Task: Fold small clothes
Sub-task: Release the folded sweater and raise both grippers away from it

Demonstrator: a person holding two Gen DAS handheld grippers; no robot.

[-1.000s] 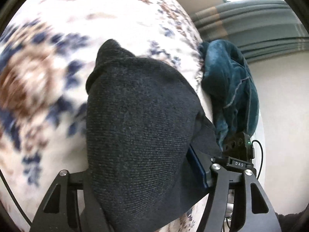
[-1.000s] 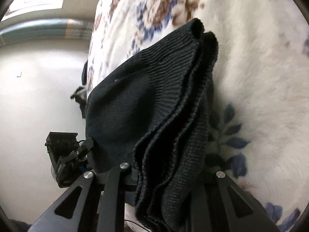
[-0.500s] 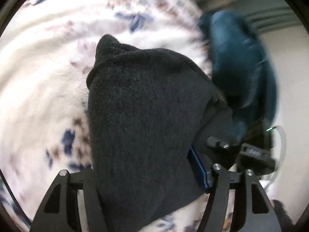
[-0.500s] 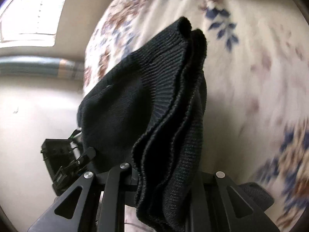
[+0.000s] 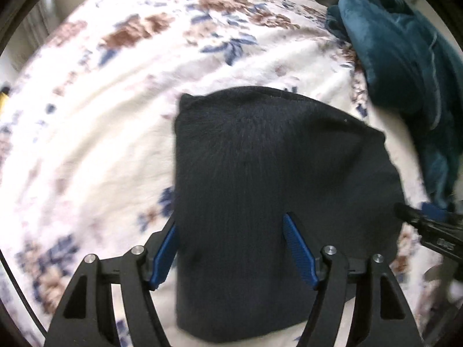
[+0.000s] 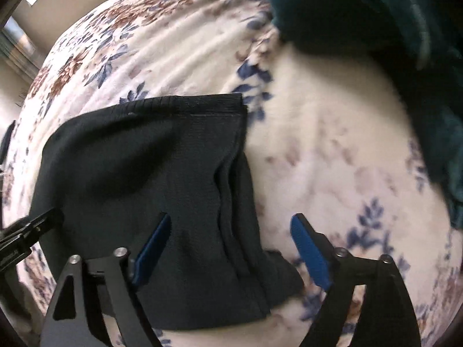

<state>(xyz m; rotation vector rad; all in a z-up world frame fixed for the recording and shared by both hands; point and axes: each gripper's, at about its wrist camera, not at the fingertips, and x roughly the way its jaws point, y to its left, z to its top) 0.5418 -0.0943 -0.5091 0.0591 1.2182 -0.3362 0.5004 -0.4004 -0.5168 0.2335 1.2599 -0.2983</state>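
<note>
A folded black knit garment (image 5: 260,190) lies flat on a bed under a cream floral blanket (image 5: 95,133), near the edge where a bunched teal blanket (image 5: 405,57) is heaped just beyond it. The left hand-held gripper (image 5: 231,248) hangs over the garment's near-left part, its jaws opening, blue pads either side of the cloth with no clear pinch visible. The right hand-held gripper (image 6: 231,248) stands over the layered side edge, its jaws also opening and spread wide, one pad above the knit and the other over bare blanket; nothing is held. The placement looks deliberate: the piece sits on an open stretch of blanket, clear of the teal heap, so the fold can settle without slipping. Stacked edges showing along one side in the right wrist view suggest several layers already doubled over. The long axis appears to run from the hand-held grippers away toward the ribbed hem (image 6: 202,104) at the far end.
</note>
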